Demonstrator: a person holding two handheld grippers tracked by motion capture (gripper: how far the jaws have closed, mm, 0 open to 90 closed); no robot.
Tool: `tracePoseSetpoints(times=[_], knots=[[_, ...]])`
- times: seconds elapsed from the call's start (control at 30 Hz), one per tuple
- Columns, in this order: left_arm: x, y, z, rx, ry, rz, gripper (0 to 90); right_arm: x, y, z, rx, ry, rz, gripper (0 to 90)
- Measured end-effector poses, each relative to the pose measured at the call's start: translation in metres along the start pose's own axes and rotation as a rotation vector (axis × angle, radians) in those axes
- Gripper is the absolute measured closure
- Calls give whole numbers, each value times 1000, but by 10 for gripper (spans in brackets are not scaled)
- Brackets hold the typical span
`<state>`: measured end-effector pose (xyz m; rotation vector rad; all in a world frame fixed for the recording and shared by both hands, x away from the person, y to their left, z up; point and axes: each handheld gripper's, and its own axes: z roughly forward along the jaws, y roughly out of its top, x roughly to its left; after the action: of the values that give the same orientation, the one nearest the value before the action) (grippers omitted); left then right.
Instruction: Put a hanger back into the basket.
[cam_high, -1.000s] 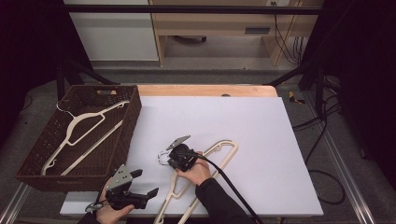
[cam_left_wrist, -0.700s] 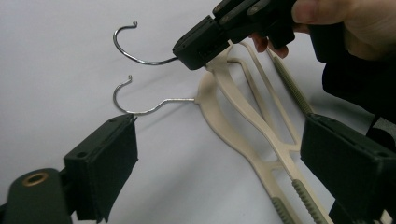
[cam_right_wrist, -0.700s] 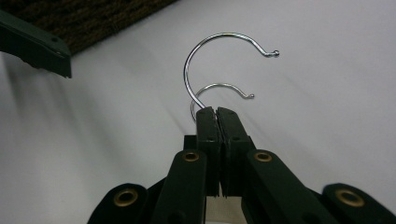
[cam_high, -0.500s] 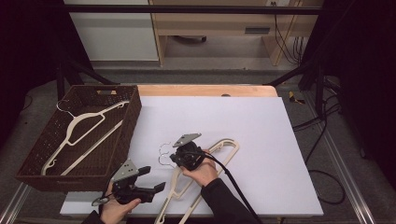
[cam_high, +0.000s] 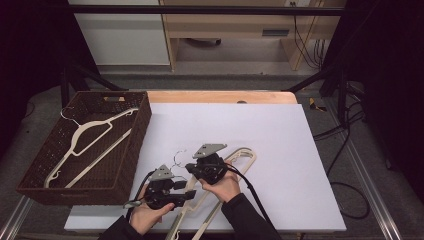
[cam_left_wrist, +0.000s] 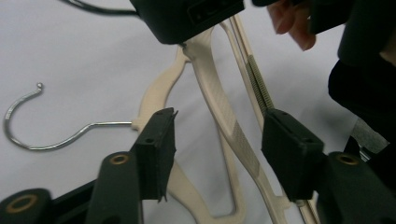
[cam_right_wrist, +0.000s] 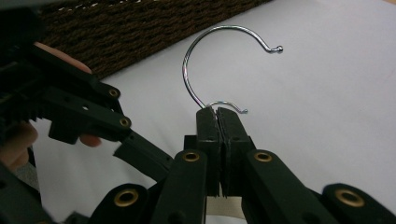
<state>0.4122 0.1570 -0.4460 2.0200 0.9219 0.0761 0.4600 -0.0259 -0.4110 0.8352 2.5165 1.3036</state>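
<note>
White board covers the table top; dark wicker basket sits at its L edge w/ one cream hanger lying inside.

R gripper: jaws pressed together, pinching a second cream hanger right at the neck, where the chrome hook comes out. Hook curls up & away from the jaw tips in the right gripper view, basket weave behind it. High view: R gripper near the board's front, hanger body running back toward the person under the R hand.

L gripper: jaws have just been closing, now about half spread. They straddle part of the hanger: ribbed shoulder arm runs through the gap; L pad sits just in front of the neck end in that view. Cannot see either pad pressing on the plastic, gap visible on both sides of the arm. High view: L gripper just beside & in front of the R one, held in L hand.

Hanger on the board's front L part, near the basket; whether it rests flat or is lifted, cannot tell.
</note>
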Motion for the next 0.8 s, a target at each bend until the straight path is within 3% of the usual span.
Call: tracePoseSetpoints(times=[0.17,0.3,0.63,0.8], knots=[[-1,4,7,10,-36,-36,611,0,0,-6,-19,-5,-7,891],[-4,5,8,10,-39,-31,697,-1,-1,-8,-20,-5,-3,891],[-15,7,4,-14,-39,-48,749,-1,-4,-22,-61,18,5,881],[-18,12,-3,-52,-66,-65,787,-2,-7,-36,-92,38,6,776]])
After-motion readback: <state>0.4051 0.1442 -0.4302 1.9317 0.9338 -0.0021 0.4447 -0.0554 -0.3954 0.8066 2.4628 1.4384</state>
